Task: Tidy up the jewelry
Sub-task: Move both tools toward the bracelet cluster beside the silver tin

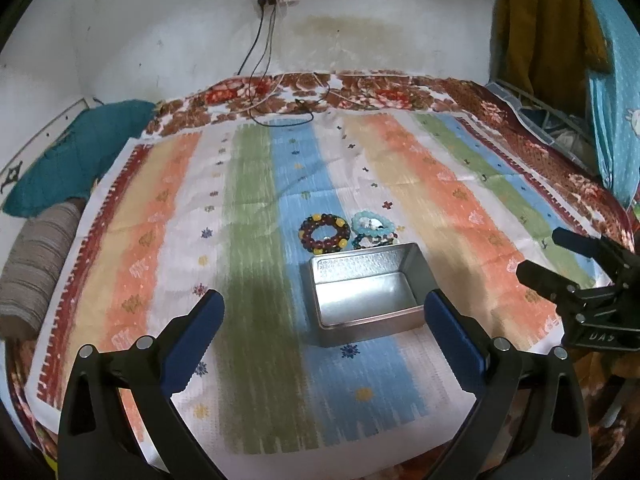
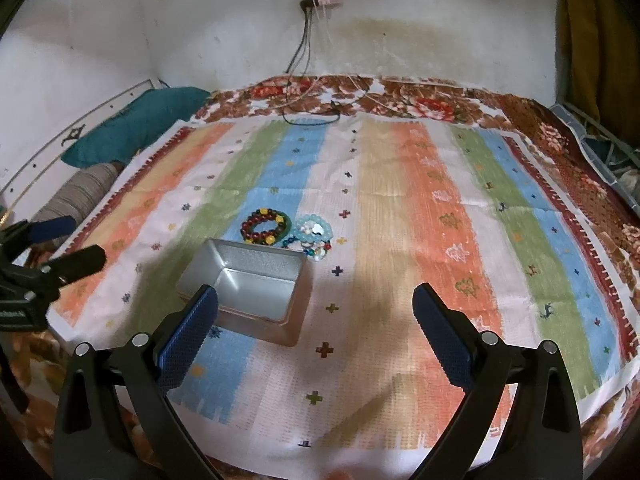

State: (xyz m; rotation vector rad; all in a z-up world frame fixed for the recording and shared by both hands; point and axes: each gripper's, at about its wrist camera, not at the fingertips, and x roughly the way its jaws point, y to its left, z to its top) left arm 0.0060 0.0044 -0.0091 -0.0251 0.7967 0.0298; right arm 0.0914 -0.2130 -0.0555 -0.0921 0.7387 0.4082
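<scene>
An open, empty silver metal tin (image 1: 366,292) sits on the striped cloth; it also shows in the right wrist view (image 2: 250,294). Just behind it lie a dark red and yellow bead bracelet (image 1: 325,233) (image 2: 265,226), a light blue bead bracelet (image 1: 372,222) (image 2: 314,227) and a dark blue beaded piece (image 1: 370,241) (image 2: 310,249), touching each other. My left gripper (image 1: 324,312) is open and empty, above the cloth in front of the tin. My right gripper (image 2: 316,306) is open and empty, to the right of the tin. Each gripper shows at the edge of the other's view.
The striped cloth (image 1: 440,184) covers a bed with a floral blanket (image 1: 360,88). A teal pillow (image 1: 76,152) and a grey rolled bolster (image 1: 36,264) lie at the left. Cables (image 1: 280,108) hang from a wall socket onto the far edge. Clothes (image 1: 548,20) hang at the right.
</scene>
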